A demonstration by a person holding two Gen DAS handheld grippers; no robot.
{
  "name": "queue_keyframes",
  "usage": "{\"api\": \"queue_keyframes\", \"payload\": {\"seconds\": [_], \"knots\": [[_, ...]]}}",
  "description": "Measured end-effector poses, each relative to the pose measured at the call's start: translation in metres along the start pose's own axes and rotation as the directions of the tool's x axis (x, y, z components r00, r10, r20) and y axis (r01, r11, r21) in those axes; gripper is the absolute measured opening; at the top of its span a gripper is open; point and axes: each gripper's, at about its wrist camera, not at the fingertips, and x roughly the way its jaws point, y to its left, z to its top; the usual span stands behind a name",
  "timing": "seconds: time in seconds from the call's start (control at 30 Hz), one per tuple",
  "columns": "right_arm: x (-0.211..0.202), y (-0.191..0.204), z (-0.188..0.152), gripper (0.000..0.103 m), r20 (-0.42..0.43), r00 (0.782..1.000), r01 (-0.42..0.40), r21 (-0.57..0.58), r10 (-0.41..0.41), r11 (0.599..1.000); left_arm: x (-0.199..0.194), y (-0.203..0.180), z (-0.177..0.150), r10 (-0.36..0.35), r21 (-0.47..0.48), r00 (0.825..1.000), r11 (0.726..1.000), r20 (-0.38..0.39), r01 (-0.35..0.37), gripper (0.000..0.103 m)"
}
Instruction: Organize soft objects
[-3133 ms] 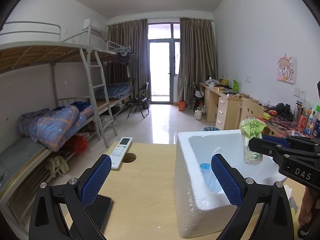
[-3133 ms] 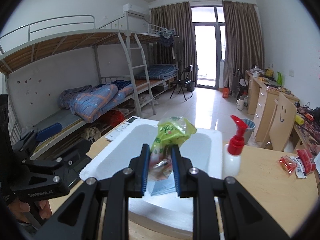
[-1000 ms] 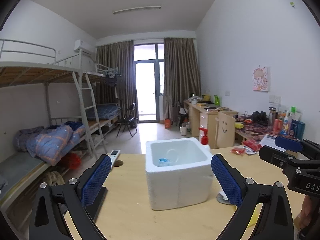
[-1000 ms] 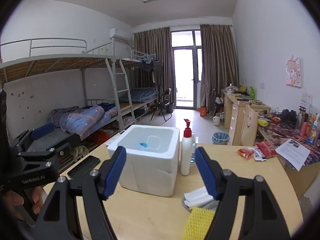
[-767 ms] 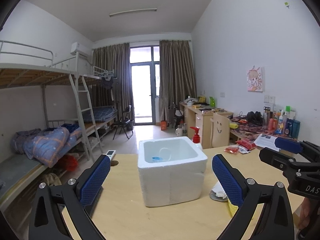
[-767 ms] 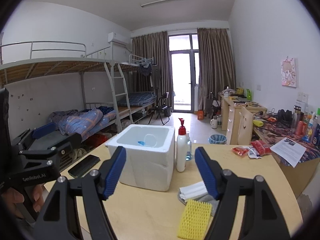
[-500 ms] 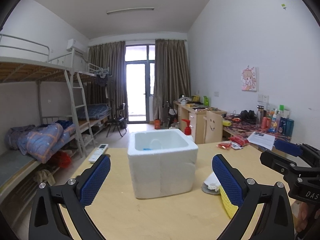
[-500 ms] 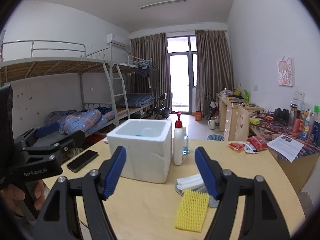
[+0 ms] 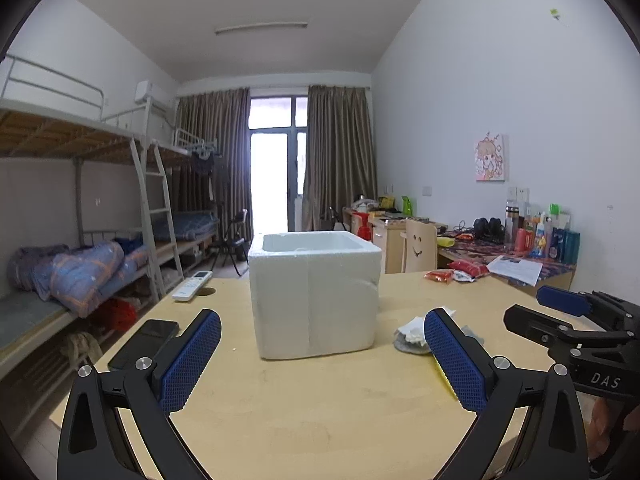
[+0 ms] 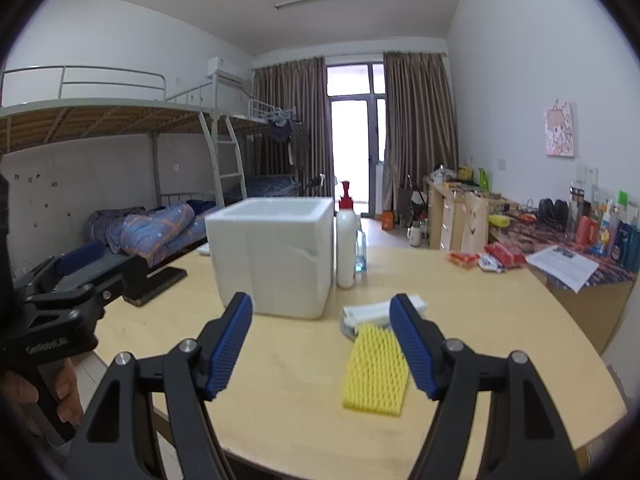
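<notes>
claws left (image 9: 322,354) and right (image 10: 321,346) both gape empty, facing the foam box (image 10: 276,256) on the table (image 10: 460,320).

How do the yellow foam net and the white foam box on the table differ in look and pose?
The yellow foam net lies flat on the table, while the white foam box stands upright as a tall open-topped cube. The net has an open mesh texture; the box has smooth solid walls. The net sits near the table's front, close to the right gripper; the box sits farther back, beside a pump bottle. Both rest untouched.
</notes>
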Motion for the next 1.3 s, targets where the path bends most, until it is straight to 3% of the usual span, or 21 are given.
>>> {"api": "queue_keyframes", "payload": {"seconds": [0.23, 0.57, 0.8, 1.07, 1.3], "knots": [[0.001, 0.002, -0.014, 0.075, -0.03, 1.0, -0.002, 0.011, 0.003, 1.0, 0.006, -0.003, -0.017, -0.013, -0.001, 0.998, 1.0, -0.058, 0.013, 0.102], [-0.011, -0.012, -0.015, 0.075, -0.019, 0.999, 0.031, 0.033, -0.03, 0.999, 0.01, -0.01, -0.019, -0.029, -0.016, 0.998, 0.999, -0.064, 0.028, 0.102], [-0.028, -0.034, -0.023, 0.075, -0.024, 0.993, 0.115, 0.048, -0.114, 0.992, 0.018, -0.035, -0.021, -0.121, -0.014, 0.99, 0.993, -0.077, 0.12, 0.102], [-0.051, -0.058, -0.03, 0.075, -0.034, 0.976, 0.217, 0.083, -0.215, 0.973, 0.028, -0.073, -0.018, -0.239, 0.01, 0.967, 0.971, -0.085, 0.24, 0.102], [-0.052, -0.066, -0.032, 0.075, -0.052, 0.968, 0.249, 0.11, -0.244, 0.962, 0.032, -0.083, -0.022, -0.258, 0.028, 0.96, 0.964, -0.107, 0.263, 0.102]]}}
